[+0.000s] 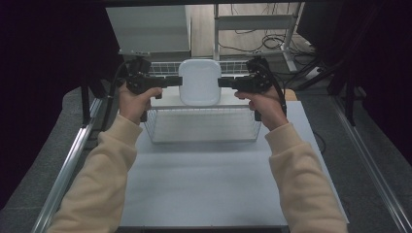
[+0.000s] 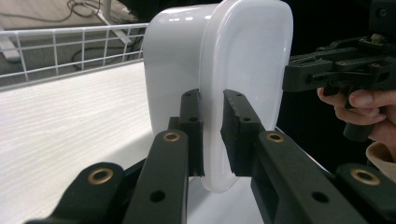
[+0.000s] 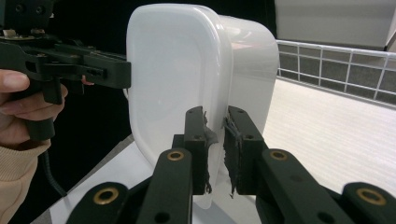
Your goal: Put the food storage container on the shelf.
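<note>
— Two tongs hold it: my left tongs (image 1: 176,81) and right tongs (image 1: 224,83) pinch the white container's (image 1: 199,81) rim, upright above the wire basket (image 1: 204,127) at the surface's (image 1: 204,184) far end.

— Progress?

— Lifted, I judge; setting down remains. No readable labels.

We look down on a pale grey table (image 1: 204,189) flanked by metal rails (image 1: 68,165), with cables (image 1: 272,41) strewn across the floor beyond a metal frame (image 1: 257,22).
</note>
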`<move>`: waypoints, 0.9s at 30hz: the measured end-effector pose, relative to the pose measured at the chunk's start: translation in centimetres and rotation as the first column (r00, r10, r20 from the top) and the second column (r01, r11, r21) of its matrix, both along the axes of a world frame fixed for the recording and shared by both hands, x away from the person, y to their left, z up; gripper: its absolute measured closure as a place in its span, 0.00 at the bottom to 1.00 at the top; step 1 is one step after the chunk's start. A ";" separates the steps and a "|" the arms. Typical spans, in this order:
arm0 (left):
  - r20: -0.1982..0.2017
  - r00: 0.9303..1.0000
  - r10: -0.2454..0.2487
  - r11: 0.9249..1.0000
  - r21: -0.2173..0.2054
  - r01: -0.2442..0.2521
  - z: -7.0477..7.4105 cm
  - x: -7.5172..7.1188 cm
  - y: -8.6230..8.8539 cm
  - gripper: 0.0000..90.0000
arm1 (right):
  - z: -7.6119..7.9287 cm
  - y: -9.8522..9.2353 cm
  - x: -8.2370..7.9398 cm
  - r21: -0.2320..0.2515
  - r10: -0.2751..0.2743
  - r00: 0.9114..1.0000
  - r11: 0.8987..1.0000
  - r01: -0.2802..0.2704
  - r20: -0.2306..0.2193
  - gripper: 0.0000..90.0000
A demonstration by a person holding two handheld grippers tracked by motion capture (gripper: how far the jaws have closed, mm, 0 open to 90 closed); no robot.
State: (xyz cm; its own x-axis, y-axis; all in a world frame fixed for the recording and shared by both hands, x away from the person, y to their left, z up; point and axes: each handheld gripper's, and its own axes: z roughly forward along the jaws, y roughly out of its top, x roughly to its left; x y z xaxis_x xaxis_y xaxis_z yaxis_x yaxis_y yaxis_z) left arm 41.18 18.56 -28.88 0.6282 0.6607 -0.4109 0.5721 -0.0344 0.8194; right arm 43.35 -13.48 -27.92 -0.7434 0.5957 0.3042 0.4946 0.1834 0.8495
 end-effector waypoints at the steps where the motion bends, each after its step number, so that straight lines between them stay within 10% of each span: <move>1: -0.012 1.000 -0.001 1.000 -0.006 0.001 -0.1 0.3 0.1 0.88 | 0.0 0.1 0.3 0.000 -0.001 1.000 1.000 0.001 -0.012 0.88; 18: -0.180 0.984 -0.009 0.996 -0.085 -0.006 -1.0 4.8 0.7 0.88 | 0.0 0.7 4.5 0.013 -0.049 0.978 0.999 0.052 -0.204 0.87; 27: -0.327 0.944 -0.047 0.980 -0.198 -0.020 -1.9 8.5 1.5 0.87 | -0.9 0.3 8.0 0.079 -0.067 0.928 0.991 0.103 -0.368 0.82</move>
